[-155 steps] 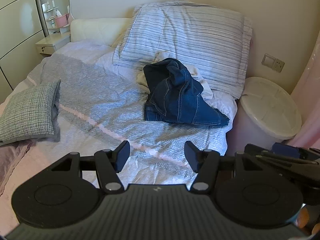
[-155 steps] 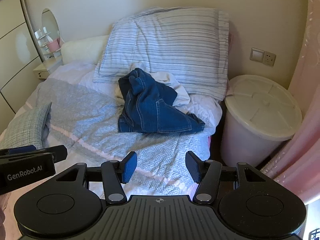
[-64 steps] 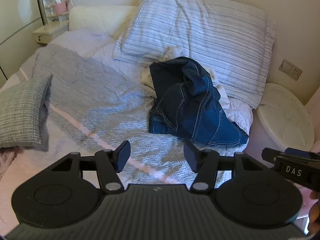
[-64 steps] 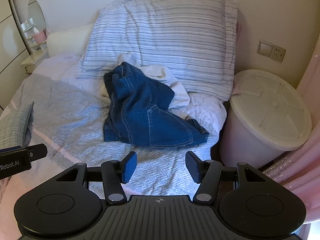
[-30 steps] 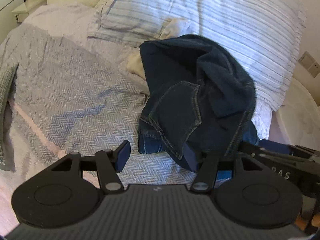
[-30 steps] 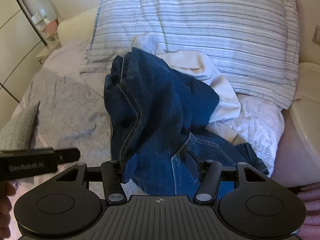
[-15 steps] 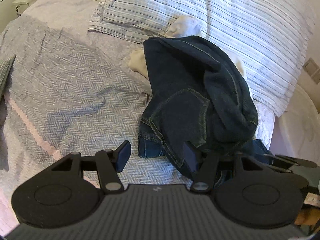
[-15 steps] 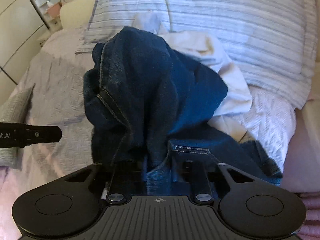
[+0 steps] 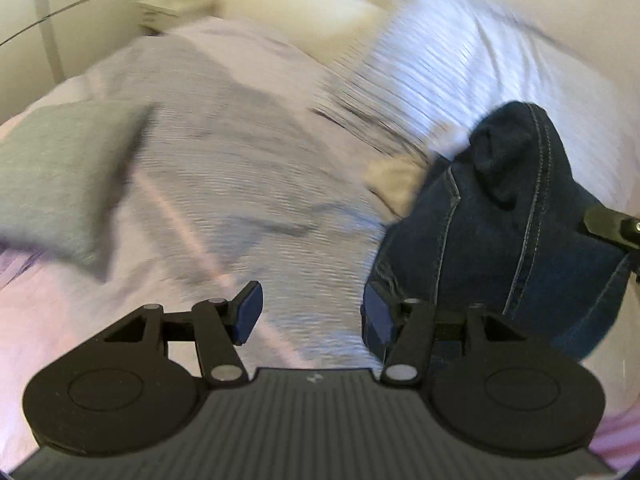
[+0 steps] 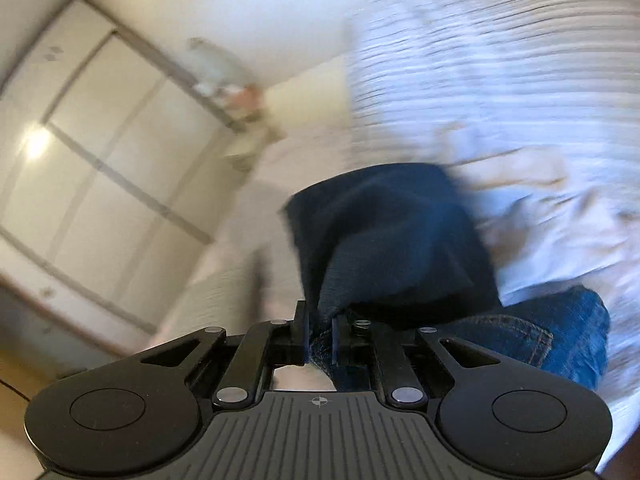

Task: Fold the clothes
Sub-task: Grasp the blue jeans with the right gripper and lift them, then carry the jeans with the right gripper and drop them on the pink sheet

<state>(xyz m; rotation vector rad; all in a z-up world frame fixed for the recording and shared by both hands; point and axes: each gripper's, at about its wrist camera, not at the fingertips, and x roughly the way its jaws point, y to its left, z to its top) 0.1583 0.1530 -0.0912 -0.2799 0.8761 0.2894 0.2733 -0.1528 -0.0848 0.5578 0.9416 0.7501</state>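
A pair of dark blue jeans (image 9: 500, 240) hangs in a raised bunch over the bed at the right of the left wrist view. My right gripper (image 10: 320, 336) has a fold of the jeans (image 10: 400, 240) between its pads, its jaws still closing tight on the denim. Part of that gripper's body (image 9: 612, 228) shows at the right edge, behind the jeans. My left gripper (image 9: 312, 312) is open with nothing between its fingers; its right finger is close to the hanging denim. A white and cream garment (image 10: 540, 220) lies under the jeans. Both views are blurred by motion.
A large striped pillow (image 9: 460, 72) leans at the head of the bed. The grey herringbone bedspread (image 9: 240, 160) spreads out to the left, with a grey cushion (image 9: 60, 168) on it. A nightstand (image 9: 172, 8) and wardrobe doors (image 10: 100, 160) stand beyond the bed.
My right gripper closed on the jeans and lifted them off the bed, tilting upward. My left gripper swung to the left and rose, staying open.
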